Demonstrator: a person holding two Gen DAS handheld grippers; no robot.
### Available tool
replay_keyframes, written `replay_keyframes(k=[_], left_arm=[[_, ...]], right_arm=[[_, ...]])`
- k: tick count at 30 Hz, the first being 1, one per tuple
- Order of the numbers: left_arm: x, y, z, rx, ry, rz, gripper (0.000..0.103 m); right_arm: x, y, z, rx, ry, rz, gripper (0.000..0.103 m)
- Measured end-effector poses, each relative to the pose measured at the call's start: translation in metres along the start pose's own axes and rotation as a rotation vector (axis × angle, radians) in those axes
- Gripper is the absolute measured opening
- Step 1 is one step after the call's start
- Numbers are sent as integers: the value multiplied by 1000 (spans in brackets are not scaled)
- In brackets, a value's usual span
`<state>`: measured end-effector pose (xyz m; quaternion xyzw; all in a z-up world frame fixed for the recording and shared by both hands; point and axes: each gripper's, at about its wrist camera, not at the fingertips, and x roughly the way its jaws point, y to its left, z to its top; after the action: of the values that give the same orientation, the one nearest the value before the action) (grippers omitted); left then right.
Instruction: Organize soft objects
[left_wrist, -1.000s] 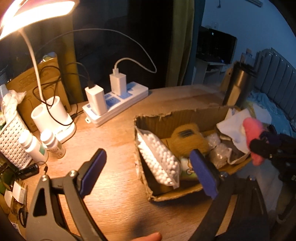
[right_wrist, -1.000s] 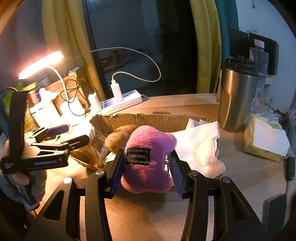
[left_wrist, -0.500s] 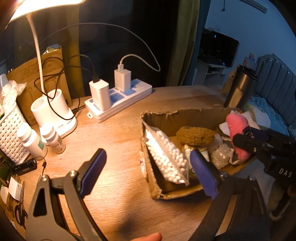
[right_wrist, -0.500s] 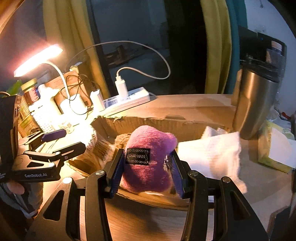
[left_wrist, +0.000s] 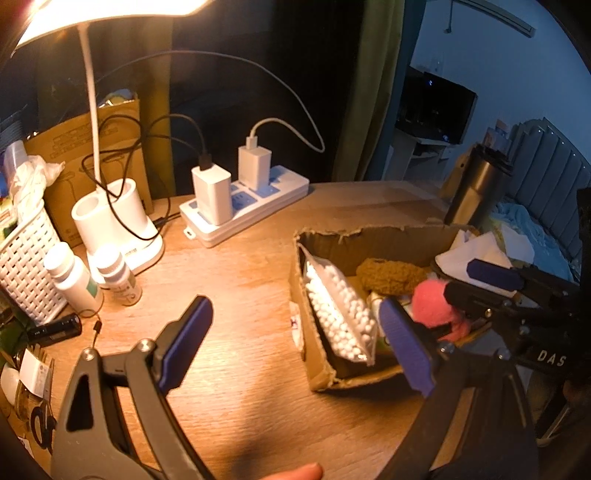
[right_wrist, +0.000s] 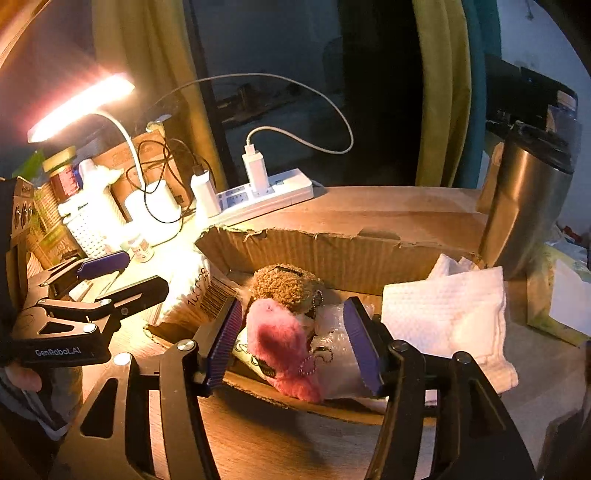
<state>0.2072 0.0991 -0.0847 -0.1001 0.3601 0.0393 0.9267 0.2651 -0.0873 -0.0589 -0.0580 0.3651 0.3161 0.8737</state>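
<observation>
Pink plush (right_wrist: 280, 343): lies in cardboard box (right_wrist: 332, 251) between my right tool's (right_wrist: 291, 343) parted pads, apparently released, long axis slanting toward me. Left tool (left_wrist: 295, 332): also spread wide, holding nothing, over the worktop (left_wrist: 240, 295) left of the box, farther off.

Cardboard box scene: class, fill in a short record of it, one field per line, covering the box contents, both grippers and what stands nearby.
Container: cardboard box, open top, torn rim
Inside: pink plush, brown plush, bag of white beads
Right gripper: open, jaws either side of the pink plush, which lies in the box
Left gripper: open, empty, over the table beside the box
Nearby: steel tumbler, power strip, white tissue
</observation>
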Motion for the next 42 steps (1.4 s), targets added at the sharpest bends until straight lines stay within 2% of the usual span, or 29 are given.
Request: replay_keyframes(k=[16,42], left_arm=[[-36,-7,-7,17,-52,-14,93],[-108,-42,-23,81,-165,-57,93]], right_arm=[[-34,14,-10,-16,-34,-22,61],[-107,27,-35,-22,-122,-77,61]])
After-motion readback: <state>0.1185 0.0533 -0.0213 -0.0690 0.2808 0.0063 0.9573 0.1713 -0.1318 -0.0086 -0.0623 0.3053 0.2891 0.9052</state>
